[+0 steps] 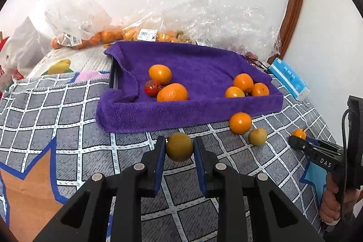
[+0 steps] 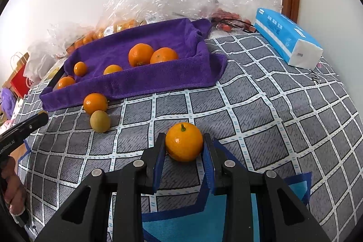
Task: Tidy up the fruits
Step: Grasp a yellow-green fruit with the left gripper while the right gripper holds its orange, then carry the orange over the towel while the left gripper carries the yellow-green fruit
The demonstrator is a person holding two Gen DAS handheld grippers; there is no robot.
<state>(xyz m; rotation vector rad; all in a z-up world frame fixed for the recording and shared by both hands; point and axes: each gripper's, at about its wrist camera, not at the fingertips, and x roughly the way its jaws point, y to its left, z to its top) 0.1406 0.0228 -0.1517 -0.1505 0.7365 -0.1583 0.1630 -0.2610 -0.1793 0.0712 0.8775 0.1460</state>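
A: Left gripper (image 1: 179, 147): what is lying between the fingers?

B: A green-brown fruit (image 1: 179, 146), at lower centre of the left wrist view. The fingers are flanking it, one pad on each side at its widest part; whether they are pressing it or only bracketing it cannot be told. It is round, so no long axis is governing the grasp.

A: And the right gripper (image 2: 184, 143)?

B: An orange (image 2: 184, 142), stem upward, is sitting at lower centre of the right wrist view. The left pad is touching it; the right pad is lying just beside it, and contact there is uncertain.

A: Where is the tray (image 1: 188, 109) lying from each?

B: Directly above the left fingers in the left wrist view, near; toward the upper left in the right wrist view, farther off. Judged so, the left hand is nearer, and both carries are likely heading up-frame over the purple front wall.

A: What else is waiting?

B: A loose orange (image 1: 240, 123) and a small green fruit (image 1: 258, 136) are resting on the checked cloth (image 1: 68, 106) just beside the tray's front right corner, between the two grippers. Six fruits are already lying inside.
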